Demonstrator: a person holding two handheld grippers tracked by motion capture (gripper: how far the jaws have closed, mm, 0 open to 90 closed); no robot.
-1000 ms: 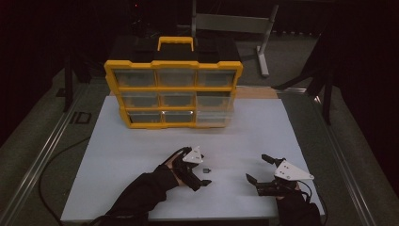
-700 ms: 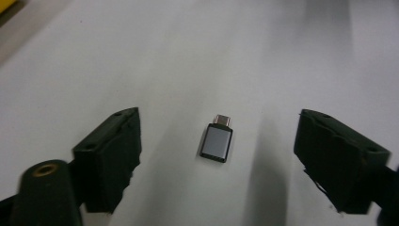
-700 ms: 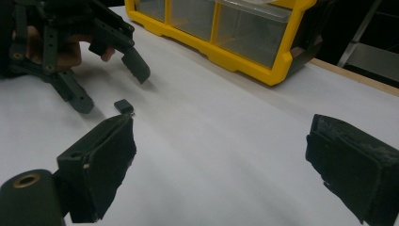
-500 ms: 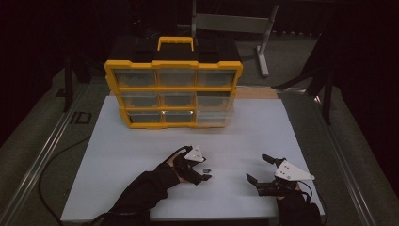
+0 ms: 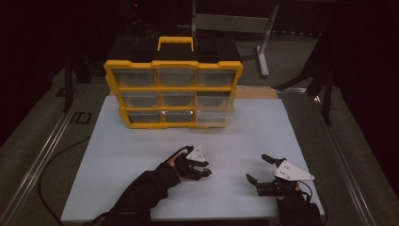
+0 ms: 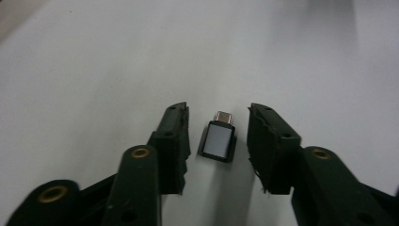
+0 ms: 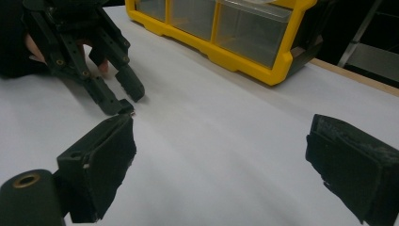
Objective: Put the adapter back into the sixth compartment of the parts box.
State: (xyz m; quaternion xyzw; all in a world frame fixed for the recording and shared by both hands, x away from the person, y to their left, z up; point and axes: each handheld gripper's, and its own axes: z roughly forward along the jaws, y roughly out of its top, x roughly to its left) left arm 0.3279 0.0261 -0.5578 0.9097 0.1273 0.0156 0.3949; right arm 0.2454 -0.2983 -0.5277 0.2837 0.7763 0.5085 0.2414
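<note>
My left gripper (image 6: 218, 136) sits low over the white table board (image 5: 141, 155), jaws just been closing in, w/ a small black USB adapter w/ a grey face and metal plug tip (image 6: 217, 140) lying flat on the board between them. From the left gripper view I see narrow gaps either side of the adapter, so the pads aren't pressing it yet; nothing gripped. In the high view that gripper is at front-centre of the board, well apart from the yellow plastic organiser box w/ 9 clear drawers in 3 rows (image 5: 173, 89) standing upright at the back. My right gripper (image 5: 259, 168) rests near the board's front right, jaws spread wide, nothing between them. In the right gripper view I see the left gripper's tips down at the board, near the adapter, organiser's corner beyond.
</note>
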